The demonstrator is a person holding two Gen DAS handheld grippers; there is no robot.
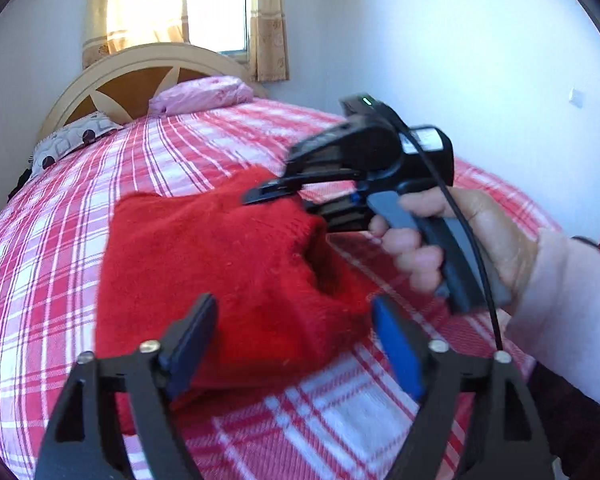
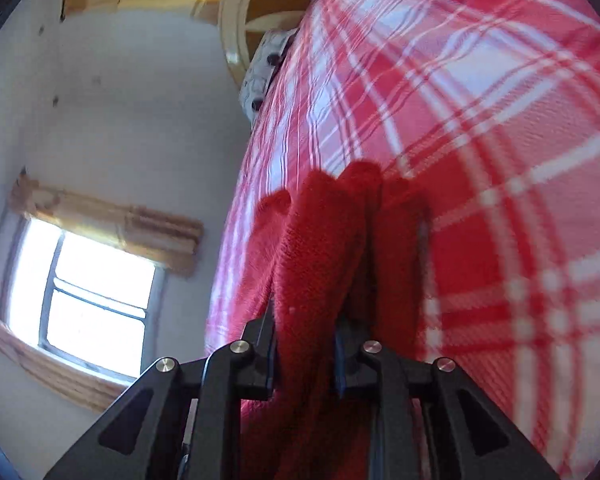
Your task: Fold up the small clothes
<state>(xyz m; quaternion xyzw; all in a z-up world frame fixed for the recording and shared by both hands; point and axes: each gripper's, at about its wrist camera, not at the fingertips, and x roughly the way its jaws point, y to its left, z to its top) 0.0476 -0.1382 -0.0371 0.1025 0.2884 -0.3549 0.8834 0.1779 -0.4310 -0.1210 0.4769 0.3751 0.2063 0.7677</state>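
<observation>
Garment: I see the red knitted sweater (image 1: 220, 276) in the centre of the left wrist view, lying bunched on the red-and-white plaid bedspread (image 1: 80, 216), with one edge raised toward the middle right.
Right gripper (image 1: 296, 200): I have it clamped on that raised edge; in its own view the red knit (image 2: 320, 280) runs up between the closed-in fingers at lower centre. I judge the pinch is there so the edge can be carried over the body of the sweater as a fold.
Right hand (image 1: 440, 240): it squeezes the handle at centre right, which fits a held grip.
Left gripper (image 1: 292, 344): its jaws stand wide apart at the bottom of the frame, the near part of the sweater between them with no sign of contact. I read this as readiness to pin or take the near edge.
Bed: headboard (image 1: 148, 76) and pink pillow (image 1: 204, 94) sit at upper left, well apart from the sweater.
Risk: the thick, fuzzy knit could slip or drag the whole pile.
</observation>
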